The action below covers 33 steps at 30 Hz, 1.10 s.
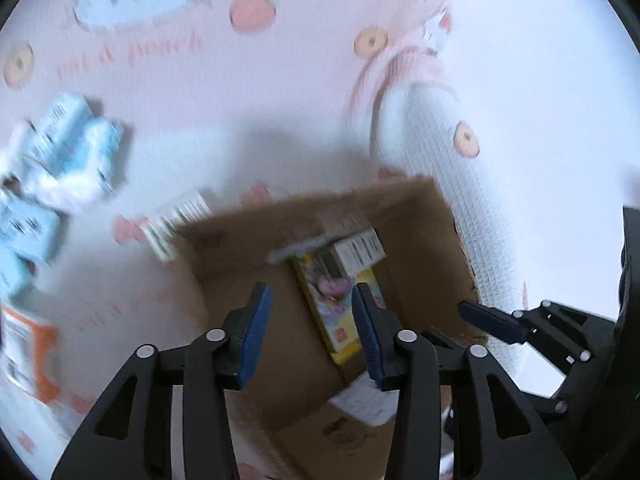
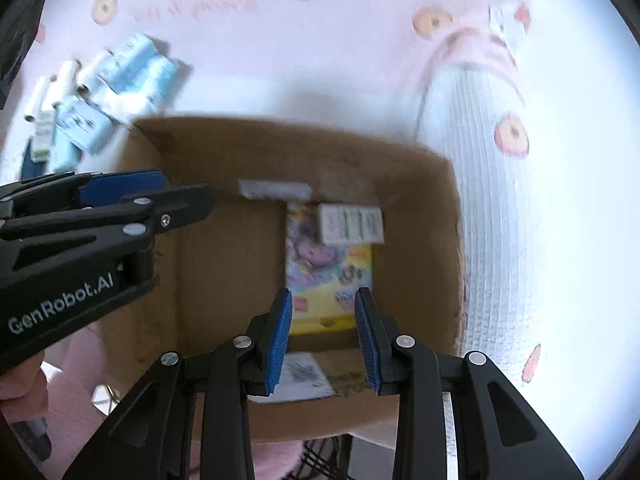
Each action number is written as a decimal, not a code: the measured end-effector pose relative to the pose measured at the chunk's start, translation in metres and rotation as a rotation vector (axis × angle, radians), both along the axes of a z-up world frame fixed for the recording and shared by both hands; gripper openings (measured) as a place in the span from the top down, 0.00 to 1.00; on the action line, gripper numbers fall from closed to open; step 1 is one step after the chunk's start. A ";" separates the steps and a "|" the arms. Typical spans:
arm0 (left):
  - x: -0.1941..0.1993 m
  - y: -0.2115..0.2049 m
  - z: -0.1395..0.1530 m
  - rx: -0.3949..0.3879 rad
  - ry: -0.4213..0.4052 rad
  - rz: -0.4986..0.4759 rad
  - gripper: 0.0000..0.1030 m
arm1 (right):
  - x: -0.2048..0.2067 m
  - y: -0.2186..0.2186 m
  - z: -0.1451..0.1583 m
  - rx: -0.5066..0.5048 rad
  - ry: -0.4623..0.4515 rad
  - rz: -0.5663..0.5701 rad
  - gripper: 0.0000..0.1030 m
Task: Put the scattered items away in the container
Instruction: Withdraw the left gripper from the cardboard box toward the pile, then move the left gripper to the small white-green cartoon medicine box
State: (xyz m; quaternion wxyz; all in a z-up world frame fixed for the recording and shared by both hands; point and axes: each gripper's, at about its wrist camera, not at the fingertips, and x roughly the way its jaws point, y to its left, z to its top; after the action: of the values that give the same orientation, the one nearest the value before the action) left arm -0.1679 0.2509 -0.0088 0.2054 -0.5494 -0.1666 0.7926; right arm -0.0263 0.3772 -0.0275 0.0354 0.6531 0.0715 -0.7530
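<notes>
An open cardboard box (image 1: pixel 424 236) (image 2: pixel 208 264) lies below both grippers. Inside it lie a colourful yellow box (image 1: pixel 334 304) (image 2: pixel 328 268), a small white barcoded box (image 1: pixel 358 250) (image 2: pixel 352 224) on top of that, and a flat white packet (image 1: pixel 296 249) (image 2: pixel 274 190). My left gripper (image 1: pixel 312 300) hangs open above the box with nothing between its pads; it also shows in the right wrist view as the left gripper (image 2: pixel 160 194). My right gripper (image 2: pixel 322 300) points down over the yellow box, jaws apart and holding nothing.
Light blue boxes (image 1: pixel 68 140) (image 2: pixel 132 68) and white rolls (image 2: pixel 52 92) lie scattered on the pink printed cover at the left. A striped white box (image 1: pixel 176 220) sits by the carton's outer corner. An orange-and-white box (image 1: pixel 28 352) lies near left. White quilted cloth (image 1: pixel 460 200) borders the right.
</notes>
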 end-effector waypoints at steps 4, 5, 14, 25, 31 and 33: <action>0.007 -0.029 0.011 -0.024 0.099 0.005 0.51 | -0.005 -0.034 0.022 0.007 0.059 0.036 0.72; 0.009 -0.038 0.014 -0.028 0.118 0.002 0.51 | -0.007 -0.045 0.028 0.014 0.072 0.054 0.72; -0.015 -0.101 -0.017 -0.037 0.100 0.067 0.51 | -0.043 -0.112 0.037 0.012 0.054 0.225 0.72; -0.061 -0.128 -0.111 0.036 -0.110 0.212 0.51 | -0.122 -0.128 -0.020 -0.178 -0.096 0.305 0.70; -0.073 -0.117 -0.139 0.029 -0.131 0.229 0.51 | -0.164 -0.122 -0.039 -0.277 -0.183 0.341 0.67; -0.077 -0.114 -0.146 0.043 -0.139 0.224 0.51 | -0.172 -0.127 -0.048 -0.246 -0.212 0.390 0.66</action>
State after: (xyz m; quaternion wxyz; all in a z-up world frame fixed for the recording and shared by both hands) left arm -0.2447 0.1371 -0.1552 0.1153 -0.5766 -0.2575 0.7668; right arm -0.1980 0.2497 -0.0756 0.2664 0.6930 0.0999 -0.6624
